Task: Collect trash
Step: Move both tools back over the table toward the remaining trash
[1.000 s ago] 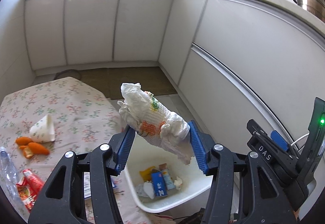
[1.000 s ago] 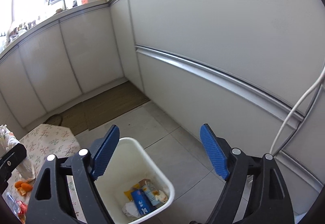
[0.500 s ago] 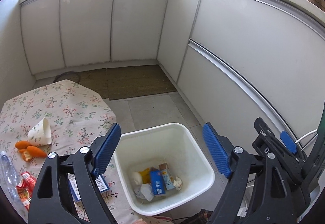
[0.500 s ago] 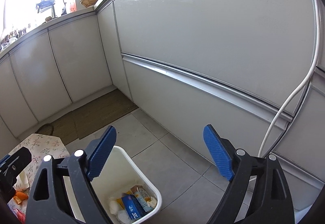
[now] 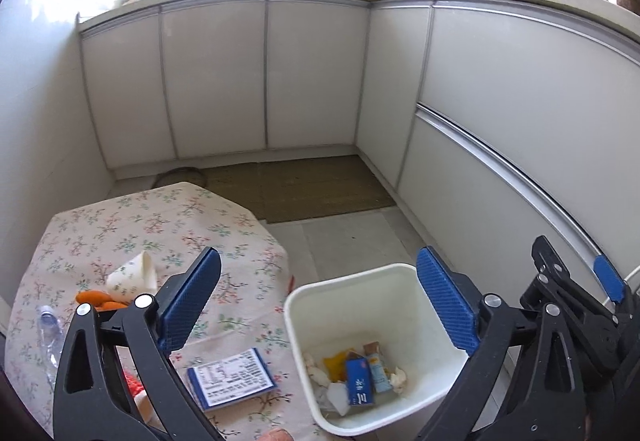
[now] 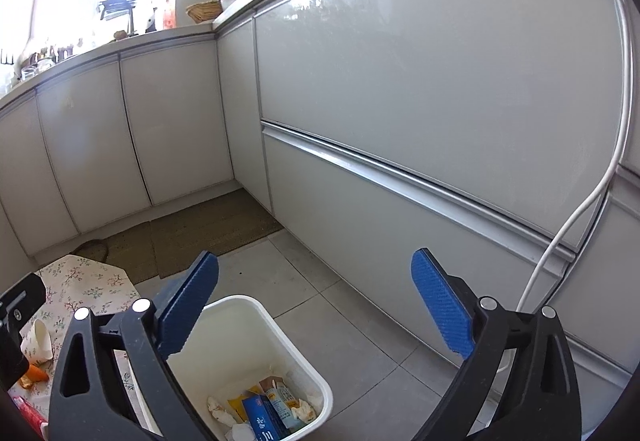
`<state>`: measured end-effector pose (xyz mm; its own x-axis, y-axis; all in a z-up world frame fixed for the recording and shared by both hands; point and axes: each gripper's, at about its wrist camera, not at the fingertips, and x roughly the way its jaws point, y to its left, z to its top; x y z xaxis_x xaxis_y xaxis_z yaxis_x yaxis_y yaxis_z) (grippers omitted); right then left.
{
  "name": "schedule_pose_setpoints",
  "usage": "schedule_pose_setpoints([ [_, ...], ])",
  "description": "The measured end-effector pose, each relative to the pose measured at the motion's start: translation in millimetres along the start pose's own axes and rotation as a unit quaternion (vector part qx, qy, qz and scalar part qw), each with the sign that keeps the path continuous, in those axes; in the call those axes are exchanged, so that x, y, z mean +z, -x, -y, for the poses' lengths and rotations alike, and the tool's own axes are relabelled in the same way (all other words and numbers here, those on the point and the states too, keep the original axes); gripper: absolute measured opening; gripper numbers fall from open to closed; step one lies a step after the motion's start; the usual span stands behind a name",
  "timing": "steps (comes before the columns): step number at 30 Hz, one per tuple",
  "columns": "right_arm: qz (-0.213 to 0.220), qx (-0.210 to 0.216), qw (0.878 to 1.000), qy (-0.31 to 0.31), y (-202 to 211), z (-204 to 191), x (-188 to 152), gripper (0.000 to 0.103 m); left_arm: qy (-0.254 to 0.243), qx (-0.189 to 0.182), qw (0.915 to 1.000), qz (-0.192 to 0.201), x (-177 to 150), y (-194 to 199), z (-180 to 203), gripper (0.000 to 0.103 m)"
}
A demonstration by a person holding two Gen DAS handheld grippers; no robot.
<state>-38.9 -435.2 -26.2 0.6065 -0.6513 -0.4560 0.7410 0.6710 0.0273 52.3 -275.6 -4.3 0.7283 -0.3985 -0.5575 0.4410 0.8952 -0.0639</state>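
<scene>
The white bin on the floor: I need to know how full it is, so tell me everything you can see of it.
The bin is a white tub, plastic by its look, with rounded corners, a rolled rim and no lid. It stands upright on the grey floor tiles, right beside the table's flowered cloth. Only its bottom is covered: a blue carton, a yellow wrapper, a lighter carton and crumpled white scraps. Both open grippers are above it, neither touching.

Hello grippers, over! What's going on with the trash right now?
Left gripper open, empty. Right gripper open, empty. Bin holds wrappers; cup and booklet on table. Nothing blocking.
</scene>
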Motion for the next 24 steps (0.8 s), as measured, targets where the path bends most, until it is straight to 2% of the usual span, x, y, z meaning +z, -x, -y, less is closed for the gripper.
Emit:
schedule_pose_setpoints([
  [7, 0.017, 0.014, 0.999, 0.033, 10, -26, -2, 0.096, 0.019, 0.023, 0.9995, -0.006, -5, -1, -22, 0.095],
  [24, 0.017, 0.067, 0.992, 0.107, 26, -107, -17, 0.096, 0.079, 0.082, 0.9928, -0.037, -24, -4, -108, 0.095],
])
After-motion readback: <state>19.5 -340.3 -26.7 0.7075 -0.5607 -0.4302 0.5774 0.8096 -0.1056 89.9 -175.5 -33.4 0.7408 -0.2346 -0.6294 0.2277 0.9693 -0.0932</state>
